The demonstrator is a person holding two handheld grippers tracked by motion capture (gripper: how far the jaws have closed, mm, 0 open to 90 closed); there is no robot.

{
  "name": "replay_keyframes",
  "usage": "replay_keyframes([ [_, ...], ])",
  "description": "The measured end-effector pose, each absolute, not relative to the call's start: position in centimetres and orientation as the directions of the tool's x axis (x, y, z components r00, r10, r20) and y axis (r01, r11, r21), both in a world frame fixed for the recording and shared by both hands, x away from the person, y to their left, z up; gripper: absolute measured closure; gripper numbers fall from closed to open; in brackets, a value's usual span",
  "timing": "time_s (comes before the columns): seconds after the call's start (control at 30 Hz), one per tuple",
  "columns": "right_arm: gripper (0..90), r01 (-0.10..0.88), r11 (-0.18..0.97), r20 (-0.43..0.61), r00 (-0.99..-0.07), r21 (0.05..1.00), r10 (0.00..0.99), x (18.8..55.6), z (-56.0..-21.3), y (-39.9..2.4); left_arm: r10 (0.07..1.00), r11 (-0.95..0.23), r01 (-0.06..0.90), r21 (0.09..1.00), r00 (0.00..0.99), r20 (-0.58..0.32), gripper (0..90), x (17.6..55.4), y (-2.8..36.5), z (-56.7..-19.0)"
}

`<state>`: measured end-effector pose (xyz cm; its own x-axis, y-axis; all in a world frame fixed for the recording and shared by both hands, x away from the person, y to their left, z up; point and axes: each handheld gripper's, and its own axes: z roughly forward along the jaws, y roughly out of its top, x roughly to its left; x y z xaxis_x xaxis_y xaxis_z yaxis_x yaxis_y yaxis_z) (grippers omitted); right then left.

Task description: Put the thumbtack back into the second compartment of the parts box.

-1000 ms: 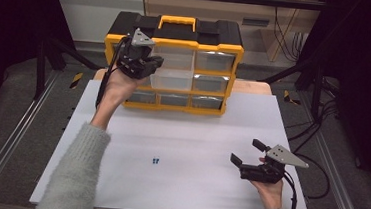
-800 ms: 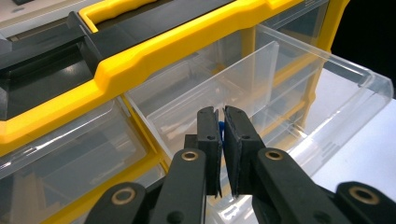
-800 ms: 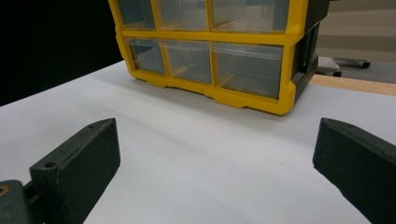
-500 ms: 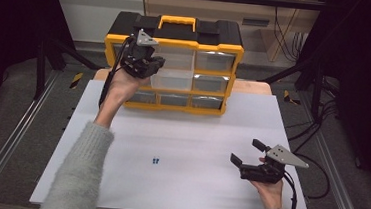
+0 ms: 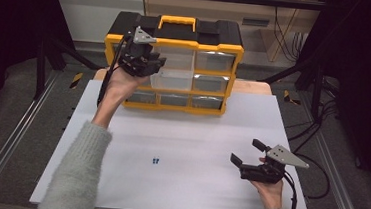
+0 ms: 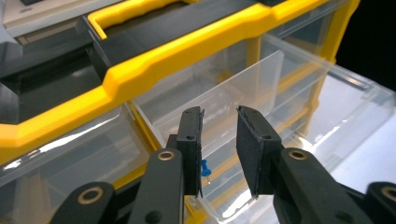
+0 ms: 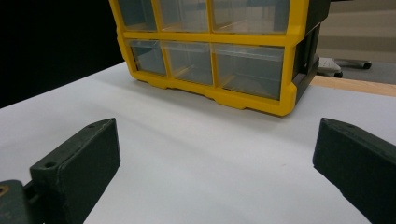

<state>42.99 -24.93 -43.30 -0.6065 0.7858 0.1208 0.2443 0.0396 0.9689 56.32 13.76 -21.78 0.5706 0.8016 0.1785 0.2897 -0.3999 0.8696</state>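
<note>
High view puts your left gripper (image 5: 149, 64) at the 11 o'clock part of the table (image 5: 181, 134), over a pulled-out clear drawer (image 5: 173, 78) of the yellow organizer (image 5: 176, 38). Left gripper view shows its jaws have just been opening — a narrow gap now, nothing pinched — with a blue pushpin (image 6: 205, 169) just below the left one, over the drawer. Your right gripper (image 5: 249, 154) rests at 4 o'clock, jaws spread wide and empty. Two more blue pins (image 5: 155, 160) lie near the middle — well apart from both grippers.

Even overhead light, dark surroundings, glare on clear drawers (image 6: 261, 93).
</note>
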Motion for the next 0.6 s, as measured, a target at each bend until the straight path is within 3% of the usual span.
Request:
replay_keyframes([
  [0.23,1.3,0.246,0.050,0.114,-0.608,0.968,0.786,43.0,-43.3,-25.0,0.798,-0.370,0.265,0.890,0.581,0.159,54.6,55.1,14.6,-21.0],
  [0.43,1.3,0.251,0.037,0.126,-0.604,0.967,0.787,43.0,-43.3,-24.8,0.780,-0.355,0.233,0.905,0.608,0.150,35.3,53.9,15.4,-20.7],
  [0.6,1.3,0.245,0.040,0.121,-0.606,0.969,0.786,43.0,-43.3,-24.8,0.763,-0.345,0.210,0.915,0.631,0.143,25.5,53.0,15.9,-21.0],
])
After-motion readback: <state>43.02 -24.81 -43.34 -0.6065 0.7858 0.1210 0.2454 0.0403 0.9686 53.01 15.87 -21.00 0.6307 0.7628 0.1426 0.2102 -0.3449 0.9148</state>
